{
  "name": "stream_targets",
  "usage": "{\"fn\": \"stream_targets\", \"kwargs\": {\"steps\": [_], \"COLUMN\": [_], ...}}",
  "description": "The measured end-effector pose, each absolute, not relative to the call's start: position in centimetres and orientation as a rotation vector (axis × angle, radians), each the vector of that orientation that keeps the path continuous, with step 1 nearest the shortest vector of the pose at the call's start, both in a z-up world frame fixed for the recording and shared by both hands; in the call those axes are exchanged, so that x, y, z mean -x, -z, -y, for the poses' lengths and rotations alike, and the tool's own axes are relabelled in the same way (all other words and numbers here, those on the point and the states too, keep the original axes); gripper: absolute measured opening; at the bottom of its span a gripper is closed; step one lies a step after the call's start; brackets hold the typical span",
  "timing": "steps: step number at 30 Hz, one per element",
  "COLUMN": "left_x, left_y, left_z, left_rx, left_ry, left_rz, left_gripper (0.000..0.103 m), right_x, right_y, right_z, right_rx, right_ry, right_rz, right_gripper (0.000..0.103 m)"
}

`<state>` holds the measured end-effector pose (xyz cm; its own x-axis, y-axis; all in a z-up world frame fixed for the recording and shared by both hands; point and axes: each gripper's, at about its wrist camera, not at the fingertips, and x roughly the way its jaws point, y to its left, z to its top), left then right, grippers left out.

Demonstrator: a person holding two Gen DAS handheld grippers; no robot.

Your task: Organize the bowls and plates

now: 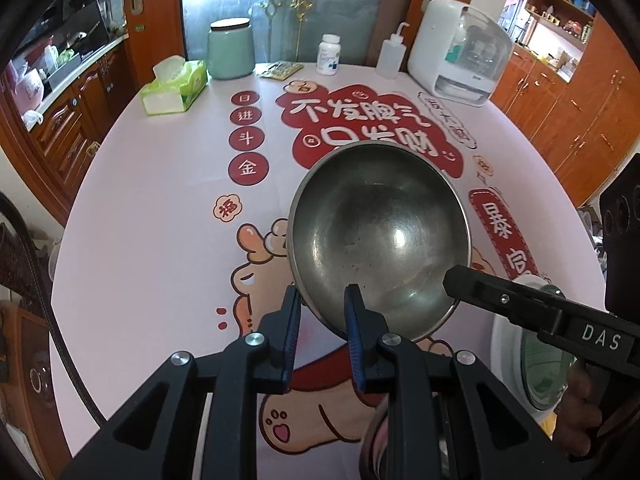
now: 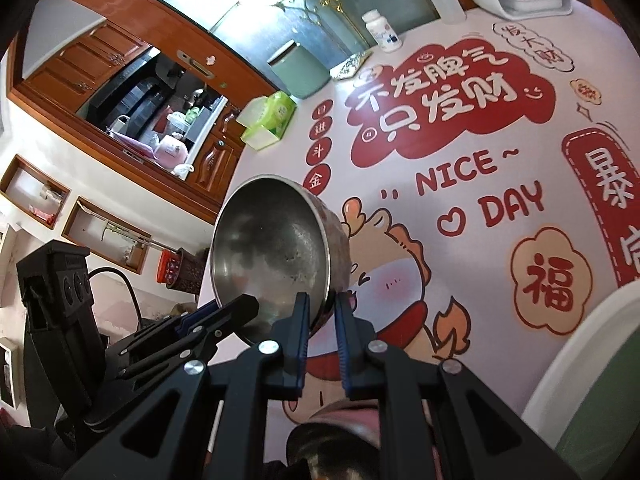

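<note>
Because the steel bowl (image 1: 378, 240) hangs tilted above the worktop (image 1: 152, 240), pinched at its near rim by the left hand-held gripper (image 1: 323, 300) and at its right rim by the right hand-held gripper (image 2: 322, 306), both closed on it, neither hand is nearer. The coming move, I judge, turns on the white plate (image 2: 576, 364) low to the right, beside the right hand-held gripper.

A round steel bowl (image 1: 380, 236) (image 2: 272, 256) hangs tilted above the patterned table, its near rim pinched at two spots. Its scuffed, empty inside carries dark specks and a bright glint of light. A white plate with a green centre (image 1: 540, 344) (image 2: 592, 368) lies flat just beside and below it.
</note>
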<state>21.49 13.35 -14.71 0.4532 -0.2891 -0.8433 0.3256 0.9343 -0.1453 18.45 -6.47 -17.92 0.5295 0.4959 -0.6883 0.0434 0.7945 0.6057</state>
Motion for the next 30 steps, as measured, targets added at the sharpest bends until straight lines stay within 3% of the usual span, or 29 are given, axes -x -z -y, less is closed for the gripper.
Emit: {"fn": "stream_targets", "kwargs": {"steps": [14,30], "left_x": [-15.5,-9.8], "left_y": [12.3,13.0], "left_z": [-12.0,-9.3], "left_rx": [-0.060,-0.069], "left_ry": [0.427,0.393], "left_rz": [-0.969,-1.009], "left_gripper": [0.021,0.021], "right_x": [-12.7,-7.4], "right_y": [16.0,16.7], "right_z": [7.7,10.1], "right_rx": [-0.603,-0.600], "right_ry": [-0.285,-0.323], "right_rz": [-0.936,-1.001], "right_gripper": [0.013,0.013]}}
